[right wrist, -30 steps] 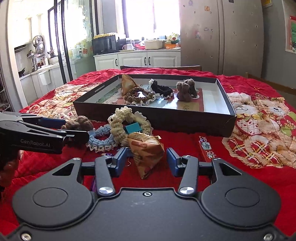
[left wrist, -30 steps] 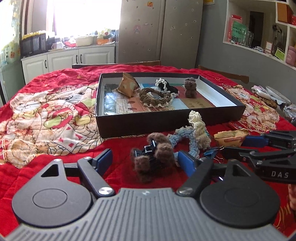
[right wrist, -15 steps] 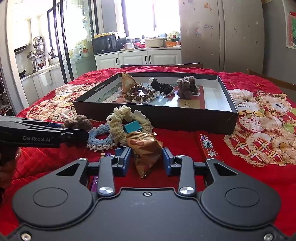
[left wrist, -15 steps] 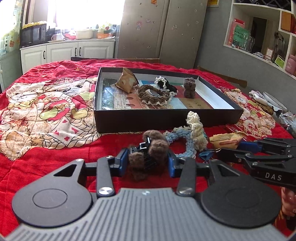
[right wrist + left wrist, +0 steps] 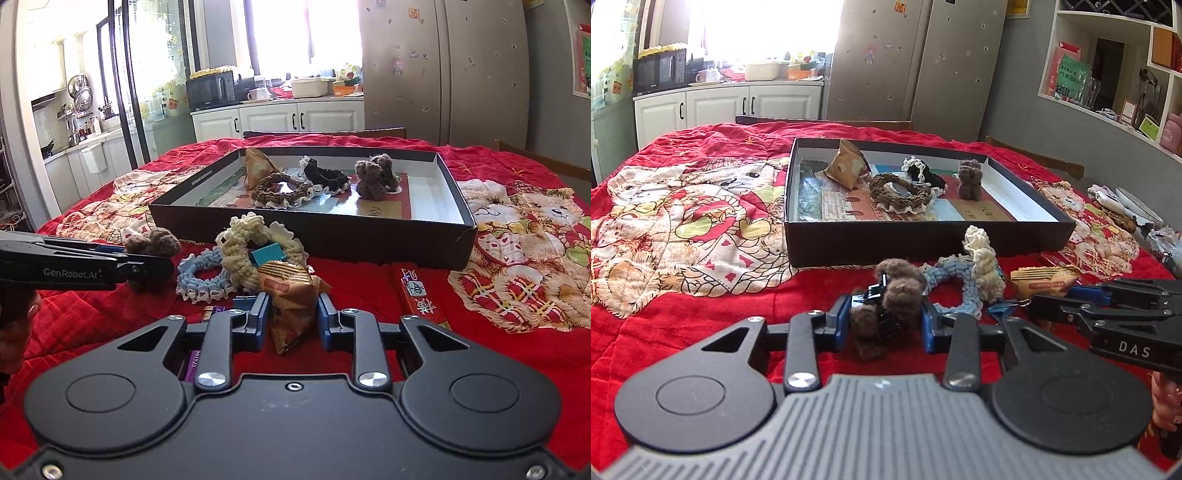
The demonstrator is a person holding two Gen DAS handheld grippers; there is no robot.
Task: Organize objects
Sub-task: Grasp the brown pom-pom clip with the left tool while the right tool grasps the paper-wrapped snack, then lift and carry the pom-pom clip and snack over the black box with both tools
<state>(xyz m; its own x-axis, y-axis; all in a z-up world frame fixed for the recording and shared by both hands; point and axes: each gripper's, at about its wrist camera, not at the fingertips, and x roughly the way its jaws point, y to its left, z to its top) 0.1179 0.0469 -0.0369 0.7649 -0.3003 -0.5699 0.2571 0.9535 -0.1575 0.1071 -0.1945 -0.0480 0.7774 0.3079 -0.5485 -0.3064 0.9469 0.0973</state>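
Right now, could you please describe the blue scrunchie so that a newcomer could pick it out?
Find the black box on the red quilt. In front of its near wall lies a small pile; the blue scrunchie is its pale-blue ring, overlapped by the cream scrunchie.

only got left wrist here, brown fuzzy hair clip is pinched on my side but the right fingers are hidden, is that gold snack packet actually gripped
Observer: Yes. In the right wrist view, the right gripper has both blue pads pressed against the gold snack packet.
Operator: anything under that gripper
Observer: A purple packet lies on the red quilt beneath its left finger, mostly hidden.
Operator: anything else i'm missing
Observer: A teal binder clip sits inside the ring of the cream scrunchie.
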